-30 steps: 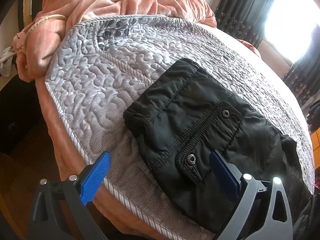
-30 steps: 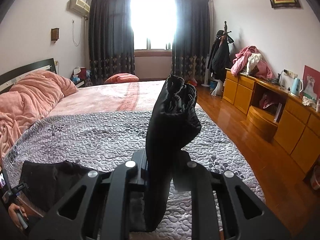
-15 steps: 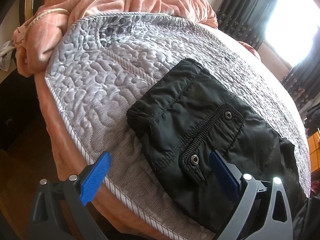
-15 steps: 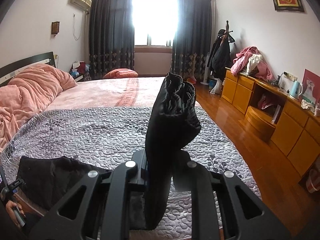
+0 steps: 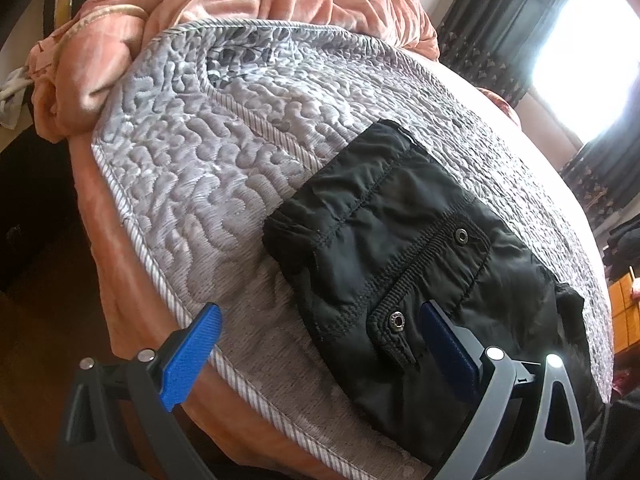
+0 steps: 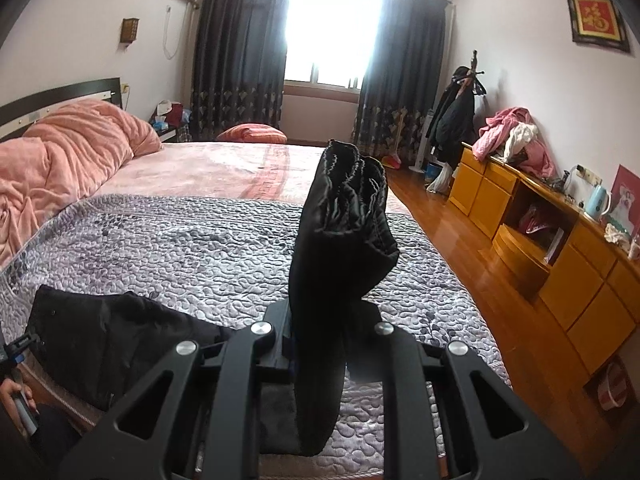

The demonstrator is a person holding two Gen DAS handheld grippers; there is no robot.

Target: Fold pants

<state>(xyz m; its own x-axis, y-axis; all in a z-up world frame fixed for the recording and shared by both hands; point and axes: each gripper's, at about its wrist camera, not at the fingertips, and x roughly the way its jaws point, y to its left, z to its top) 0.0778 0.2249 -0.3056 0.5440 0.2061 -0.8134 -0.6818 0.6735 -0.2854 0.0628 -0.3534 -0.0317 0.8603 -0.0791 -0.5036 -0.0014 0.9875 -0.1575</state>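
The left tool (image 5: 320, 332) is hanging wide open with nothing in it, the waist end of the black pants (image 5: 400, 248) lying on the bed's grey quilt (image 5: 200, 168) just ahead, under its right finger. The right tool (image 6: 320, 328) is clamping the pant legs, cuffs sticking up ahead.
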